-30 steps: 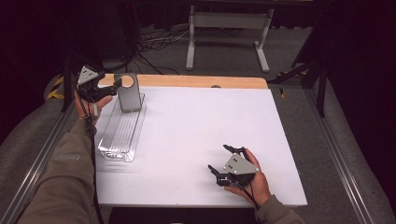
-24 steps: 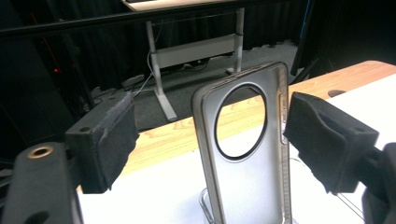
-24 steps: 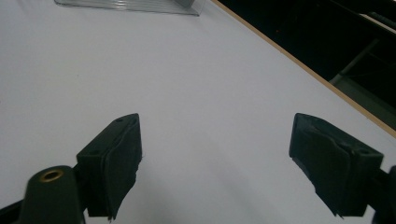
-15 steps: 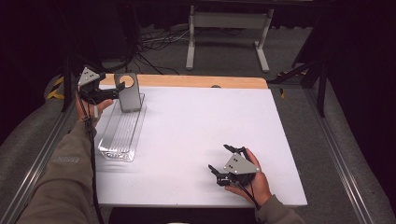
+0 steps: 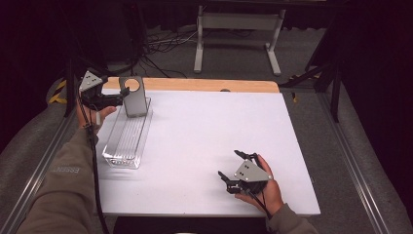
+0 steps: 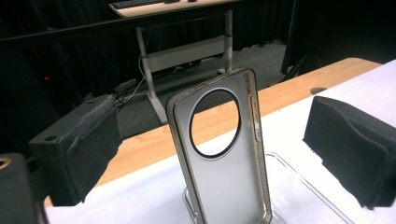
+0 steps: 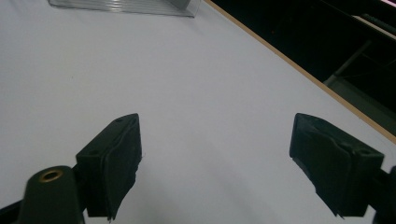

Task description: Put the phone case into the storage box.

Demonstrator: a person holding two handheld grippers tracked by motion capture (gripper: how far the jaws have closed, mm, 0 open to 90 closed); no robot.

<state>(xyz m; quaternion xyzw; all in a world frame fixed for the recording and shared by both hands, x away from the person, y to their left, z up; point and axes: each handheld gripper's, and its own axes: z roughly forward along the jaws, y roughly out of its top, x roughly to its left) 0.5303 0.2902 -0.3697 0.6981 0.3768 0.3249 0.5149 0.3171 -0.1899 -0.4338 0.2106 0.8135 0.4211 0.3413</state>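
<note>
A grey translucent phone case point(image 5: 134, 96) with a round camera hole stands upright in the far end of a clear ribbed tray point(image 5: 125, 141). My left gripper point(image 5: 119, 96) is at the table's far left, pointing right at the case. In the left gripper view the case point(image 6: 224, 158) rises between the two wide-apart jaws of that gripper point(image 6: 217, 149), which is open, with neither pad touching it. My right gripper point(image 5: 229, 164) rests low over the white table near the front right, held in a hand. It is open point(image 7: 215, 158) with nothing between its pads.
The white table top point(image 5: 204, 131) has a wooden strip point(image 5: 204, 85) along its far edge. Beyond it are a dark floor with cables and a metal stand point(image 5: 236, 29). The tray's corner point(image 7: 126, 5) lies far ahead in the right gripper view.
My left gripper has shifted slightly by the phone case, which stays upright in the tray. The right gripper has not moved.
</note>
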